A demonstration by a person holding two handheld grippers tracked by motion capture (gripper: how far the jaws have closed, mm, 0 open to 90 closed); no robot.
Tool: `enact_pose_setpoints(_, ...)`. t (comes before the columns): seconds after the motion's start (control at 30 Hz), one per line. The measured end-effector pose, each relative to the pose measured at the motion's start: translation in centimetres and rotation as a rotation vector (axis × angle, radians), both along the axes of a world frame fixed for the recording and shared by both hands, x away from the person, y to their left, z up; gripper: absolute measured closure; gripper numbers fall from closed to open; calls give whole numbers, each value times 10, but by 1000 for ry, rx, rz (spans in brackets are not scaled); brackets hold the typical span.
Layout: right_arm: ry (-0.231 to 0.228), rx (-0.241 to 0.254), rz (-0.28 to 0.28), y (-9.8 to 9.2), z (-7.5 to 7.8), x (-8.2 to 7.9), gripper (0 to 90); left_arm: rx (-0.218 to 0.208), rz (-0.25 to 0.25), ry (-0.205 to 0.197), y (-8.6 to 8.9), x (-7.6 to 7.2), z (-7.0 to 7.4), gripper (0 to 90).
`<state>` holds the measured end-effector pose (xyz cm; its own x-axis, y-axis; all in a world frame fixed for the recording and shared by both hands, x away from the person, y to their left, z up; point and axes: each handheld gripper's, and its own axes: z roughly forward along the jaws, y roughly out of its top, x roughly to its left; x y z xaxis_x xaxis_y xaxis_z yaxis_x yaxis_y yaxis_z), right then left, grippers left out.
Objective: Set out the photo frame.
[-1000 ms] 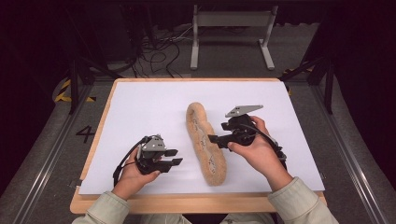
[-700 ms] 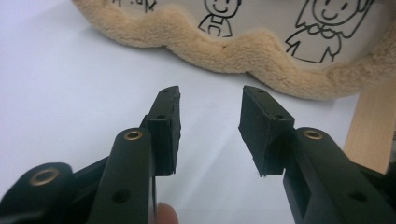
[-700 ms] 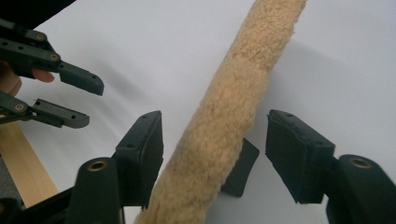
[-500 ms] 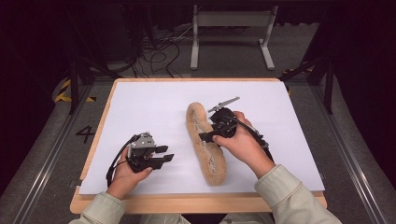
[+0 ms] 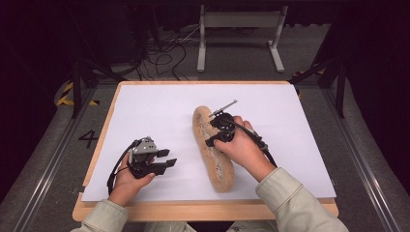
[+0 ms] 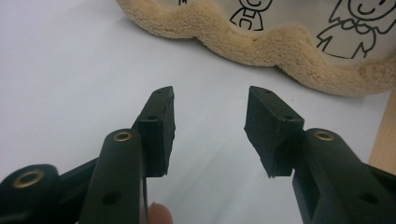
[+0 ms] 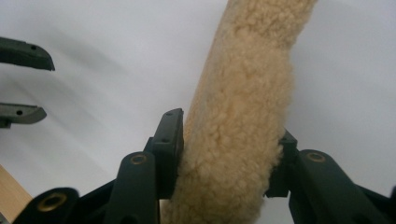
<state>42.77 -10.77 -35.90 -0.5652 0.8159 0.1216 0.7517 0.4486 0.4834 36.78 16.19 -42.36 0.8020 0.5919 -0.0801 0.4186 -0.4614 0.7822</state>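
Grab step: right gripper (image 5: 212, 131) jaws just closing across the fleecy slipper insole (image 5: 212, 152), pads on both sides, lying right of centre toward the table's (image 5: 145, 96) near edge; left gripper (image 5: 167, 159) half open, empty, beside it; next, probably lift.

slipper (image 5: 212, 150): tan fleece (nubbly) | table (image 5: 193, 210): probably wood | jaws: matt black

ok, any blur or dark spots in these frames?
High view: floor beyond the table is nearly black. Right gripper view: sheet streaked with motion blur, fleece insole fairly sharp. Left gripper view: sharp, even light, soft shadows under the jaws.
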Motion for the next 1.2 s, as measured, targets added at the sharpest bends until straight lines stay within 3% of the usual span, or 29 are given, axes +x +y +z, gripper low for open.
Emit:
enact_pose_setpoints(0.37, 39, 15, -89, 0, 1, 1, 625, -1, 2, -9, 0, -1, 1, 529)
enact_pose_setpoints(0.63, 29, 44, -81, -5, 5, 3, 647, 2, 6, -16, 2, -1, 1, 529)
enact_pose_setpoints(1.1, -41, 0, 76, -19, 29, 2, 657, 5, 50, -17, 12, -5, 0, 527)
enact_pose_setpoints(1.2, -67, -27, 154, -20, 35, 4, 657, 9, 64, -15, 16, -6, -1, 526)
